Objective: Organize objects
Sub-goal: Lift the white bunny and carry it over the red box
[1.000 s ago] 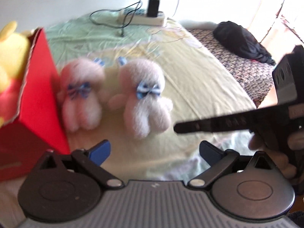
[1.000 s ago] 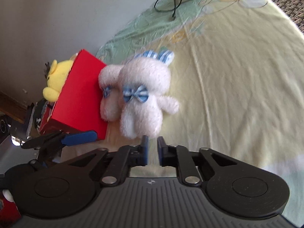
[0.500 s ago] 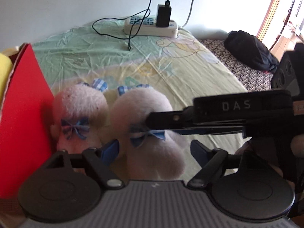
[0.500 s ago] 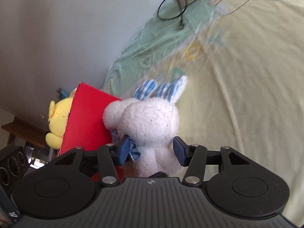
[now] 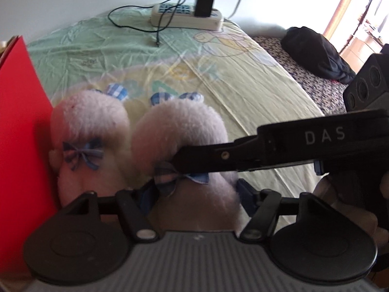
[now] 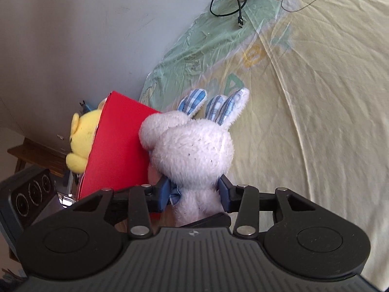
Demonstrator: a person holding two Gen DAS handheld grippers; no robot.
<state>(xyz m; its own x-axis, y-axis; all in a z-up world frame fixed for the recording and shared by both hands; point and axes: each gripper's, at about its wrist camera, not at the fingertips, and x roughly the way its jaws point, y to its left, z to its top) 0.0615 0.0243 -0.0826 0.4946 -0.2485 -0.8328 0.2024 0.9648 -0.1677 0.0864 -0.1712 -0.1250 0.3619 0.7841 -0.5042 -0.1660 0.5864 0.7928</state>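
While the nearer white bunny (image 6: 194, 155) lies on the bedsheet (image 6: 316, 97) just right of its twin (image 5: 90, 141) beside the red box (image 6: 119, 150), the right gripper (image 6: 194, 192) pinches its neck; the left gripper (image 5: 194, 192) straddles its body, fingers spread.

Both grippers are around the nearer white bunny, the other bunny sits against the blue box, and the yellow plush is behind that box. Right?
Not quite: the box is red, not blue, as the right wrist view shows. The rest holds: the left gripper and right gripper both bracket the nearer white bunny, the other bunny sits against the box, and the yellow plush is behind it.
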